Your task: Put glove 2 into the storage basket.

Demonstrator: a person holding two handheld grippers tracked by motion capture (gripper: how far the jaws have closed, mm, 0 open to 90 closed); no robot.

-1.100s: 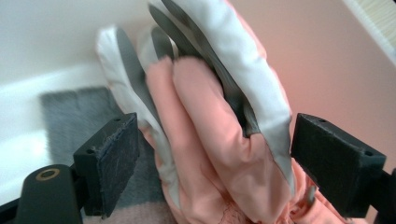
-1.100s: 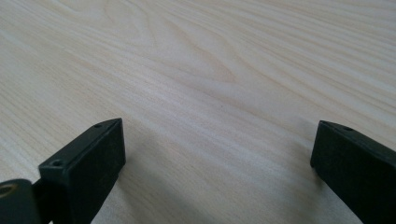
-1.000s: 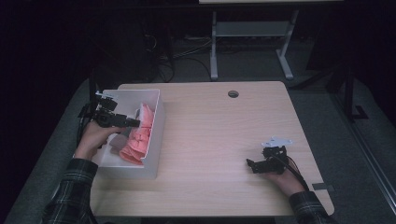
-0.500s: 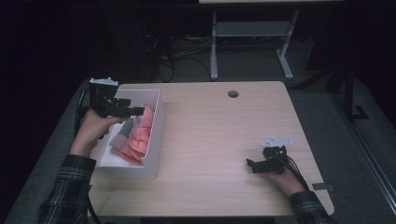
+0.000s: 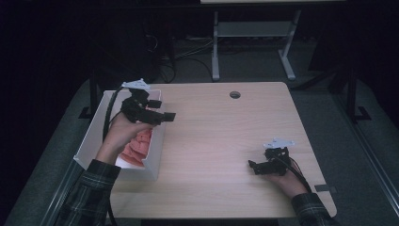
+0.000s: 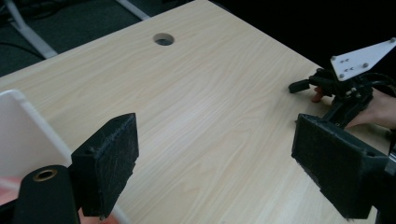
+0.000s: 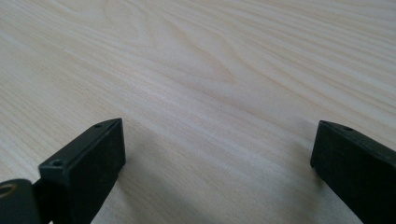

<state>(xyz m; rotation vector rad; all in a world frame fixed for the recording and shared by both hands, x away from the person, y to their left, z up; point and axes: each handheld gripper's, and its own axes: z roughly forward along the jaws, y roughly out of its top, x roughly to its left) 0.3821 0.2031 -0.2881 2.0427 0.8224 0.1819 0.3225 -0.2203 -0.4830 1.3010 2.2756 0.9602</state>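
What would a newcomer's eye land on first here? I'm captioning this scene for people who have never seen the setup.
Most likely the pink items in the white box at the table's left edge, the one spot of colour on the pale wooden table. Next, the left gripper held above that box's inner edge, jaws open and empty, pointing across the table. The right gripper rests low near the table's front right, jaws also open.
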